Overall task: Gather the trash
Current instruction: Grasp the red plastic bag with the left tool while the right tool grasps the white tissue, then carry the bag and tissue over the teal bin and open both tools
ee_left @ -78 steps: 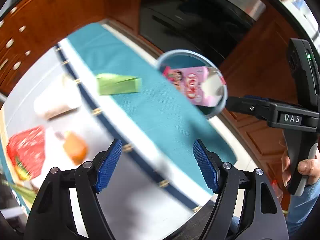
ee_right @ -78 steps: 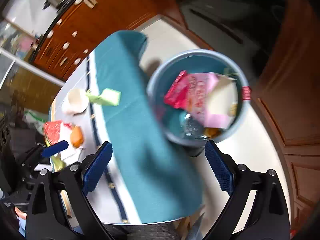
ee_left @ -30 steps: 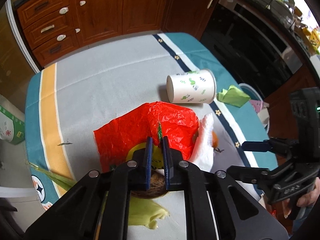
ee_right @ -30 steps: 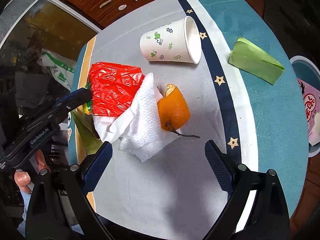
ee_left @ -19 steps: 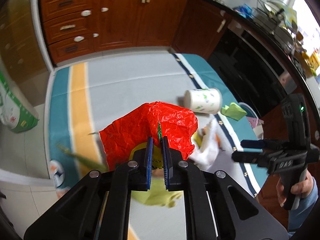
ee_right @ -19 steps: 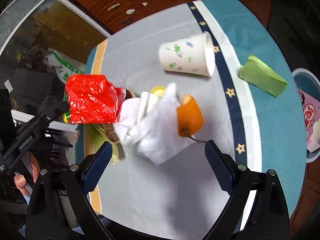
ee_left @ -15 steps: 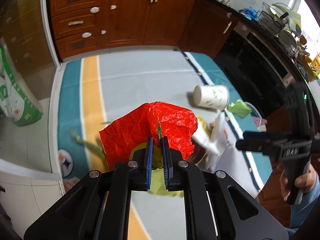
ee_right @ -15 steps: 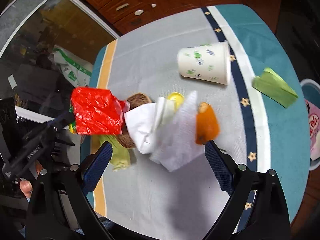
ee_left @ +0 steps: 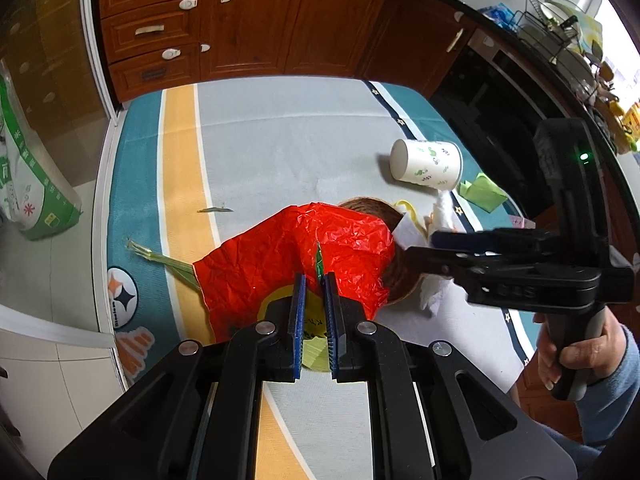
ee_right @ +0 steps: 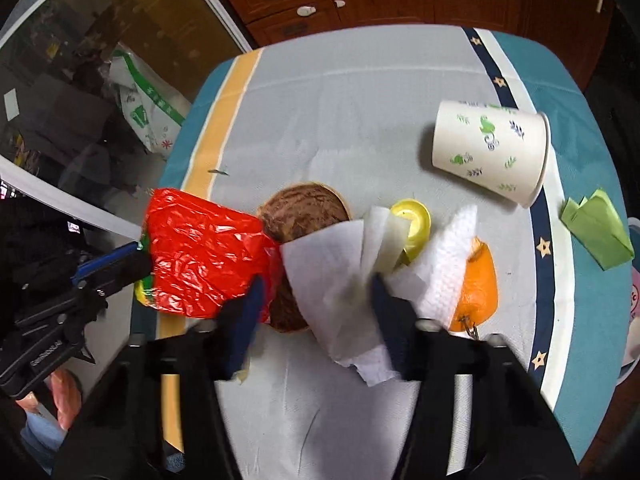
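My left gripper is shut on a red plastic wrapper and holds it above the table; the wrapper also shows in the right wrist view. My right gripper is partly closed, its blurred fingers on either side of a white paper towel that is lifted off the cloth. Under them lie a brown coconut shell, a yellow cap and an orange peel. A paper cup lies on its side. A green folded napkin lies at the right.
The table has a grey, teal and yellow cloth. A green stalk lies at its left edge. The trash bin's rim shows at the far right. Wooden cabinets stand behind. A white and green sack sits on the floor.
My left gripper has lifted the red wrapper up and left, uncovering the coconut shell. My right gripper has come down over the paper towel and its fingers have narrowed.
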